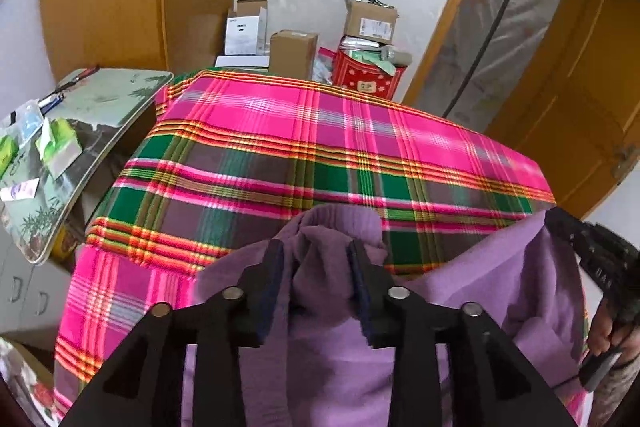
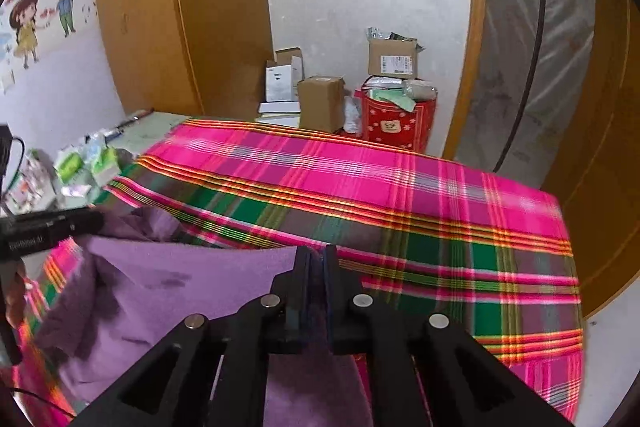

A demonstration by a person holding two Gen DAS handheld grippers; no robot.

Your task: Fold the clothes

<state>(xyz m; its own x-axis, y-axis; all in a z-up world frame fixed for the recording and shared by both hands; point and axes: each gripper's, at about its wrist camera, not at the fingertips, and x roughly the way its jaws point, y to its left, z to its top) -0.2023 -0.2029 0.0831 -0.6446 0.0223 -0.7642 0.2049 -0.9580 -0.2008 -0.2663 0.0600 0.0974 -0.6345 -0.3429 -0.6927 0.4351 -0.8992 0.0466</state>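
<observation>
The purple garment lies bunched at the near edge of the plaid cloth covering the table. The left gripper stands half open around a ridge of purple fabric, its pads not pressing it. The right gripper is nearly closed, pinching a thin edge of the garment.

With the left side loose, any pull by the right gripper could drag the garment askew or let the ridge slump, spoiling the fold; the thin pinch could also slip. The plaid cloth itself may ruck up if caught.

A cluttered side table sits to the left, cardboard boxes and a red container stand beyond the far edge, well apart; nothing blocks the cloth
</observation>
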